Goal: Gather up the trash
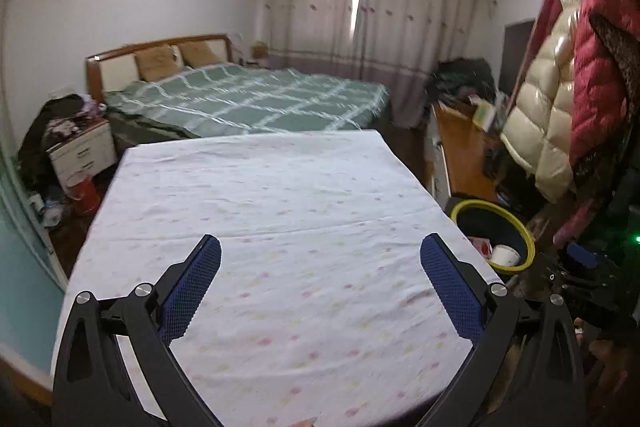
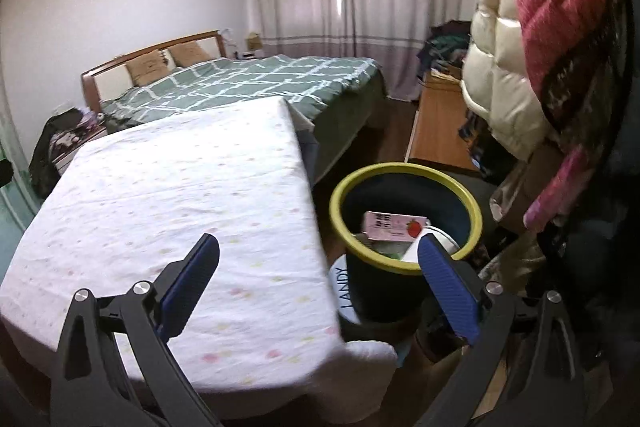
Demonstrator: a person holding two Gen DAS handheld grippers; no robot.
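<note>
A dark bin with a yellow rim [image 2: 404,169] stands on the floor to the right of a table under a white dotted cloth [image 2: 172,187]. Inside the bin lie a pink carton with a strawberry picture [image 2: 394,227] and a white cup [image 1: 506,255]. The same bin [image 1: 472,205] shows at the table's right edge in the left wrist view. My left gripper [image 1: 320,253] hangs over the cloth [image 1: 280,219], open wide, nothing between its blue pads. My right gripper [image 2: 318,253] is open and empty too, straddling the table's right edge, its right fingertip [image 2: 434,251] in front of the bin.
A bed with a green checked cover [image 1: 248,99] lies beyond the table. Puffy coats [image 2: 520,47] hang at the right above a wooden cabinet [image 2: 436,123]. A white nightstand [image 1: 82,151] and a red bucket [image 1: 84,193] stand at the left. Curtains [image 1: 360,7] cover the far wall.
</note>
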